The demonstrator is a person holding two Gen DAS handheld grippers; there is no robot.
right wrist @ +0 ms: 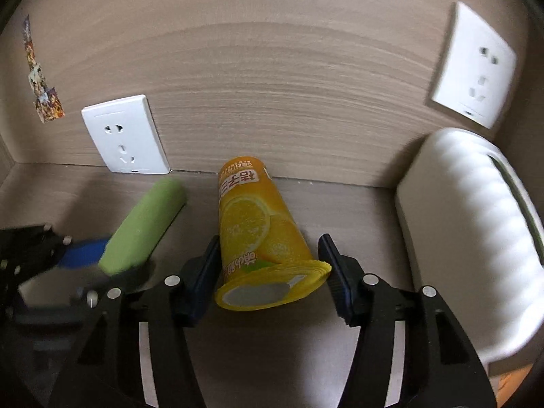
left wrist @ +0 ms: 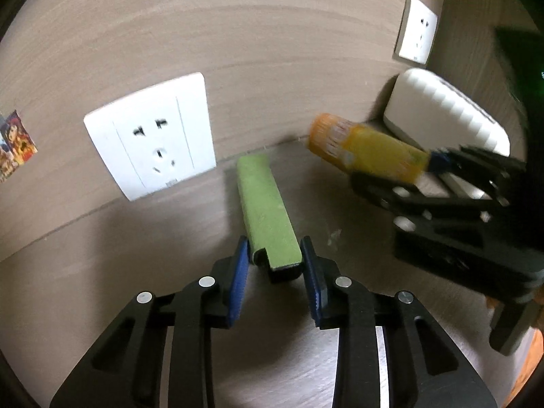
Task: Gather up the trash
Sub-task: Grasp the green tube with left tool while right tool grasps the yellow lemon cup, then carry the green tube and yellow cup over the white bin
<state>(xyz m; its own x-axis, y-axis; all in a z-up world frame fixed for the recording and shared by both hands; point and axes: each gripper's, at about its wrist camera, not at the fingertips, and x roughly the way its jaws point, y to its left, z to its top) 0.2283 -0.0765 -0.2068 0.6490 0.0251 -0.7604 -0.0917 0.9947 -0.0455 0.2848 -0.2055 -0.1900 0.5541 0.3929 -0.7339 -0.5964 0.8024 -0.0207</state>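
Where the left wrist view begins, the left gripper (left wrist: 273, 255) sits lowest in the picture, its two blue-padded fingers (left wrist: 239, 272) drawn in against the near end of a green box (left wrist: 267, 210), one pad on each long side, so the jaws are clamped on it; the box lies flat on the wooden surface (left wrist: 136, 265) and runs away from the fingers toward the back panel (left wrist: 238, 51), its far end close to the seam where surface meets panel. In the right wrist view the right gripper (right wrist: 268, 265) straddles the wide end of a yellow paper cup (right wrist: 258, 231) that lies on its side, rim toward the camera and narrow base toward the panel; the left finger touches the cup's side, while a gap shows between the right finger and the rim, so the jaws stand apart around the cup rather than pressing it from both sides. The two pieces of trash lie side by side, the green box to the left of the cup and apart from it; a white ribbed object (right wrist: 469, 238) rests at the right edge, near the cup but not touching it. Farther back, a white socket (left wrist: 151, 136) is set low in the panel behind the box; a second socket (right wrist: 474, 68) sits higher at the right; a small colourful sticker (right wrist: 42, 78) clings to the panel at far left.
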